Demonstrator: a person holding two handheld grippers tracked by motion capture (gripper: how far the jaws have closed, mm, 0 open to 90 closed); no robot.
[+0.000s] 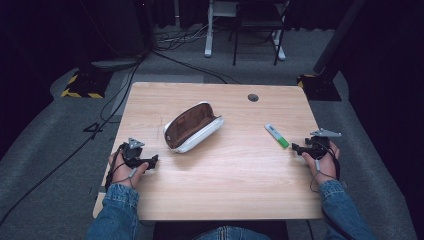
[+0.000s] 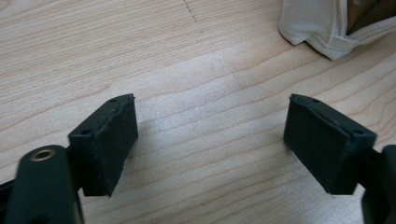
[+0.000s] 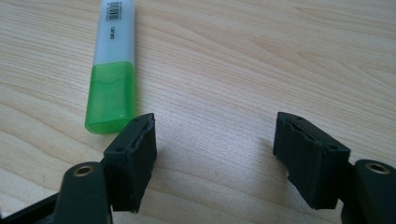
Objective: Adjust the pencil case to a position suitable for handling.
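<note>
Fingers [image 3: 128,154] of the right gripper [image 3: 215,158], right gripper view: two black pads set wide apart, nothing between them, bare wood in the gap; highlighter [image 3: 112,70], white barrel with green cap, lies flat on the tabletop [image 3: 261,56] just beyond and outside the pad at the left of this view, its cap end nearest that pad and not touching it. Judged step: pick up the highlighter. Advice: shift the gripper sideways until the barrel sits centred in the gap, turn the hand so the pads meet the long flat sides and not the ends, lower until the tips nearly graze the wood, then close gently; a grip on the cap alone may pull it off. Fingers [image 2: 105,140] of the left gripper [image 2: 210,144], left gripper view: likewise spread wide and empty, hanging low over bare wood; a corner of the white pencil case [image 2: 317,23] shows at the upper right, well clear of the pads. Advice: keep this gripper ready to steady the case rim. High view: pencil case [image 1: 192,126] lies open near the tabletop's middle, brown lining up, mouth turned toward the far right; highlighter [image 1: 276,135] rests to its right, apart from it, just ahead of the right gripper [image 1: 295,148]; left gripper [image 1: 155,161] waits near the case's near-left end. Likely destination: the open case, entered barrel first along its length.
</note>
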